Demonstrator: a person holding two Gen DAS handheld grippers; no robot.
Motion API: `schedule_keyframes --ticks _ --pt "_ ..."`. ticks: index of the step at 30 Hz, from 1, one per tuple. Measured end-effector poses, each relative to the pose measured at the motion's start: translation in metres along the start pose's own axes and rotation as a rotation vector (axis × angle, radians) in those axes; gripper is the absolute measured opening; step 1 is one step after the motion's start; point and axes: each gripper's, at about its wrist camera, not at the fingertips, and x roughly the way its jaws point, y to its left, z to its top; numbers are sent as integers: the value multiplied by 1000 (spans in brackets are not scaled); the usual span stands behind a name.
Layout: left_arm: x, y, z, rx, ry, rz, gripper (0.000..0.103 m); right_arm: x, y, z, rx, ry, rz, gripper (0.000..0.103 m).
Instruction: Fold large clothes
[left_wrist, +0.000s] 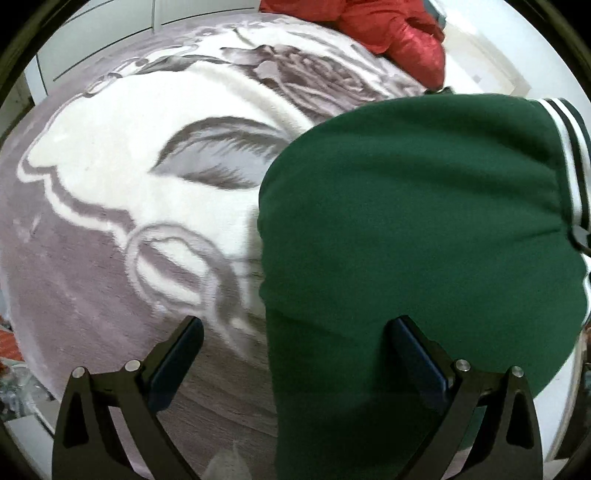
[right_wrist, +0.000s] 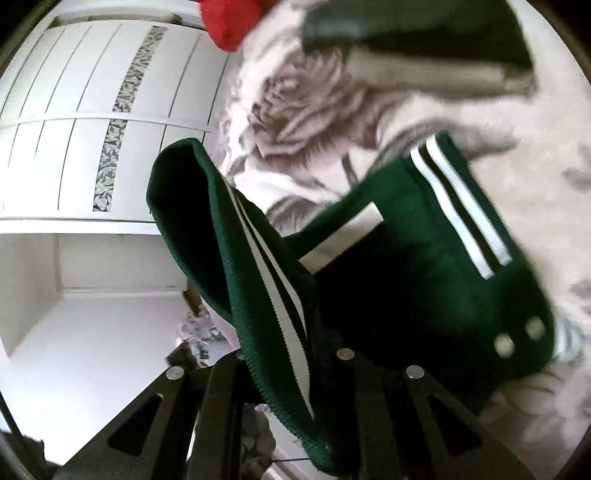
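Right gripper (right_wrist: 291, 354) – clamps green jacket (right_wrist: 424, 266) hem | left gripper (left_wrist: 295, 343) – agape

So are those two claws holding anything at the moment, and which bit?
The right gripper is clamped on the green jacket, at its striped ribbed edge. The left gripper is open and empty.

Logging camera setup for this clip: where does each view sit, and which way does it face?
Left wrist: on the left gripper, facing down at the green jacket on the floral blanket; open jaws show.
Right wrist: on the right gripper, looking across the blanket toward a white wardrobe; jaws shut on the jacket's striped hem.
Shared: jacket, blanket, red garment.
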Motion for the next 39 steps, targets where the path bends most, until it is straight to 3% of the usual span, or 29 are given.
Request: schedule_keyframes --ticks 3,6,8,13,17,20,22,23,25,28,33,35,37,39 --pt "-2 -9 6 -28 0 -77 103 -36 -6 0 28 -53 -75 13" --pt "2 -26 17 -6 7 -106 103 -37 -38 17 92 -76 -169 13" --pt "14 -40 21 44 27 -96 103 -18 -73 30 104 -63 -277 13" --pt "64 -52 21 120 125 -79 103 74 -153 55 189 34 -399 12" --pt "84 -41 16 87 168 -144 103 116 -182 56 222 53 -396 13" --pt "69 -43 24 109 160 -88 103 100 -183 57 307 100 -289 18" --pt "50 -47 28 134 107 -55 103 85 -179 58 331 133 -237 27" --pt "43 -45 33 132 75 -44 103 75 -173 57 328 133 -240 39" --pt "37 -36 48 105 10 -7 103 50 -156 56 289 92 -247 49" --pt "50 -11 69 16 -29 25 103 33 -130 55 238 71 -273 50" --pt "85 14 89 -34 11 19 103 33 -59 78 44 -16 -294 50" --pt "90 12 91 -16 22 23 103 47 -26 87 -77 -32 -291 50" --pt "89 10 93 -3 25 26 103 76 6 93 -236 -27 -363 50" --pt "88 10 91 -3 27 26 103 118 8 98 -323 46 -448 49"
